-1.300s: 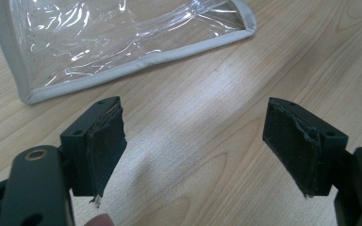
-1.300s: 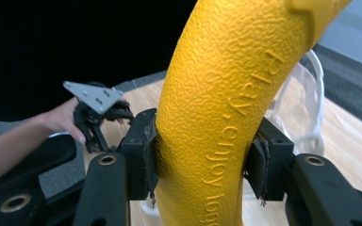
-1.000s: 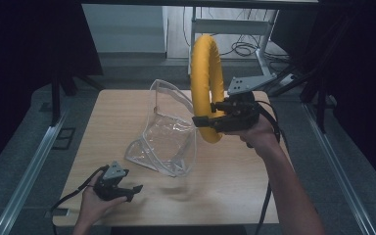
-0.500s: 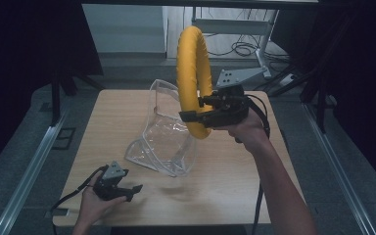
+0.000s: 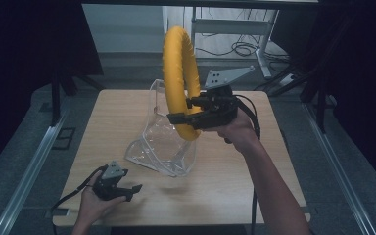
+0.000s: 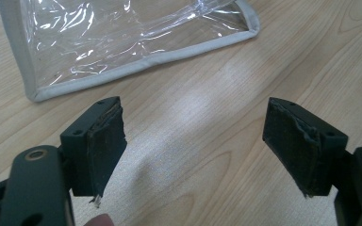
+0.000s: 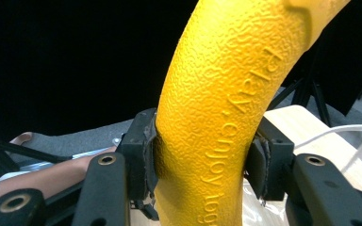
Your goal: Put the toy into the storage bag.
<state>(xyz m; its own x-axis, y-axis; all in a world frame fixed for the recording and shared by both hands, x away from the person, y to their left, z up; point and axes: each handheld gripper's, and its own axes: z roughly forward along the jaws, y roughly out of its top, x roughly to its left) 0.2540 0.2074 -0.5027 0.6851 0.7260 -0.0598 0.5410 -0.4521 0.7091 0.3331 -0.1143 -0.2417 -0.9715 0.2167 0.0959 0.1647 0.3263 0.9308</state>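
A: What sits on the counter [image 5: 274, 161]?

B: A clear plastic bag [image 5: 164, 139] with a pale grey trim, standing open near the middle of the wooden top. Its mouth faces up and toward the far side, and its lower corner lies flat toward the person.

A: And the yellow thing?

B: A yellow ring [image 5: 178, 73], textured like foam, held upright and edge-on to the high camera. It is off the counter, with its lower curve down at the open bag. Whether that lower part is inside the bag or only in front of it, I cannot tell.

A: Who has it?

B: The right tool [image 5: 188, 117]. In the right tool view its two black jaws press on either side of the ring [image 7: 217, 122], pads touching the yellow surface, so it is closed on the ring. Raised lettering runs along the ring there; part of it reads "Play" and "enjoy". The right hand [image 5: 237, 129] grips the tool's body from the right side, forearm reaching in from the bottom, and a grey three-cornered plate [image 5: 227, 77] rides on top.

A: The other side?

B: The left tool [image 5: 127, 190] rests low at the near left of the counter, held in the left hand [image 5: 95, 200]. Its jaws stand wide apart with nothing between them, only bare wood. In its own view the bag [image 6: 122, 37] lies just ahead, its trimmed edge close to the jaw tips but not touching them
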